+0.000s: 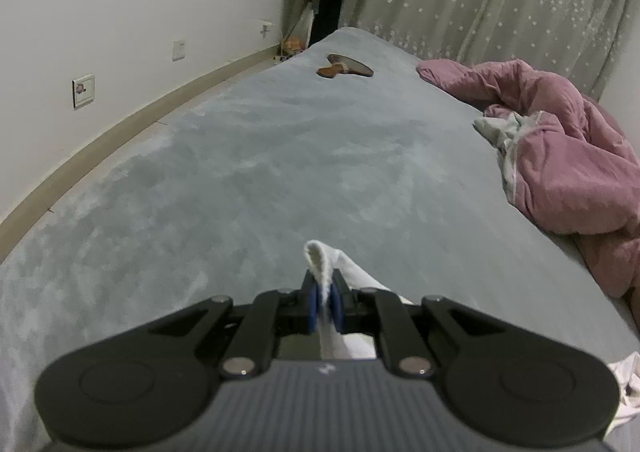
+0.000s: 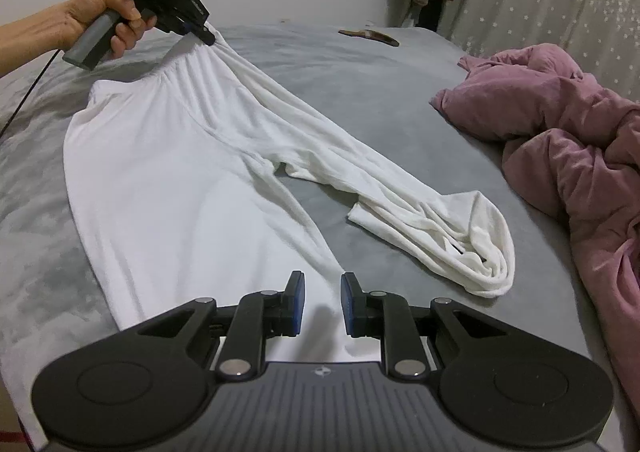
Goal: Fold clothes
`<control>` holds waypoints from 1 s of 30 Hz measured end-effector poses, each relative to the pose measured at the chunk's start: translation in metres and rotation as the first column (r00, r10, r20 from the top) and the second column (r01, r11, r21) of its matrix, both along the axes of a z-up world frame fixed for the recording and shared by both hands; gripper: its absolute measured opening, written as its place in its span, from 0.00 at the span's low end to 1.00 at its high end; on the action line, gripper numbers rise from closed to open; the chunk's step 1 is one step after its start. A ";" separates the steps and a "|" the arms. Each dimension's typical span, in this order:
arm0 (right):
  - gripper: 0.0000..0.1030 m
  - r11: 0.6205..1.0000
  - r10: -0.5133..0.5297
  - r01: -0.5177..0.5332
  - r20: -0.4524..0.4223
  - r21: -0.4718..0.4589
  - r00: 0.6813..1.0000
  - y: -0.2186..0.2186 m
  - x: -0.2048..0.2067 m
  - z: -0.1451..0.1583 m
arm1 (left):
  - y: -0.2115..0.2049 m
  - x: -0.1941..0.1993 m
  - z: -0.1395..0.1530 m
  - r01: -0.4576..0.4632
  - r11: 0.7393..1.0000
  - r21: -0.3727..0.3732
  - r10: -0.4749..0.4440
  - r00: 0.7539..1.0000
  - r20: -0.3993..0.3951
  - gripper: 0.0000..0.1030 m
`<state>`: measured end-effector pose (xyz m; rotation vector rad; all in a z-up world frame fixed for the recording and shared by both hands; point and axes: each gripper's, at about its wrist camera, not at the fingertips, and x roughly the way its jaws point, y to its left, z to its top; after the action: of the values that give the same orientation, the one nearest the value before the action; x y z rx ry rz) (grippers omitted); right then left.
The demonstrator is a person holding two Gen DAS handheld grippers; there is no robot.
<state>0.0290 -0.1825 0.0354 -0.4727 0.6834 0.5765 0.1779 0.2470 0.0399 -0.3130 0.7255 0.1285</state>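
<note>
Between left claw (image 1: 325, 302) pads: white garment (image 2: 168, 179)

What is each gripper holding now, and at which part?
The left gripper is shut on the white garment, pinching its gathered waistband edge. The right gripper is open above one leg's end and holds nothing.
</note>
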 end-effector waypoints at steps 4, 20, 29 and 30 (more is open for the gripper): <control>0.19 1.000 -0.011 0.011 0.006 0.001 1.000 0.001 0.000 -0.001 | 0.005 0.008 -0.004 -0.019 1.000 -0.001 0.019 1.000 -0.009 0.07; 0.19 0.999 -0.031 0.031 0.031 0.014 0.999 -0.003 -0.003 0.005 | 0.033 0.025 -0.004 -0.141 0.990 0.015 0.141 0.990 -0.004 0.07; 0.19 1.000 -0.023 0.023 0.025 0.017 0.999 0.002 0.001 0.003 | 0.058 0.028 -0.012 -0.193 0.981 0.004 0.193 0.980 -0.052 0.08; 0.19 1.000 -0.022 0.022 0.024 0.017 0.999 0.003 0.001 0.003 | 0.056 0.030 -0.014 -0.189 0.982 0.014 0.189 0.980 -0.059 0.08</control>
<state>0.0301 -0.1795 0.0383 -0.4548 0.6598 0.5547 0.2074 0.3028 0.0260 -0.3718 0.7533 0.3223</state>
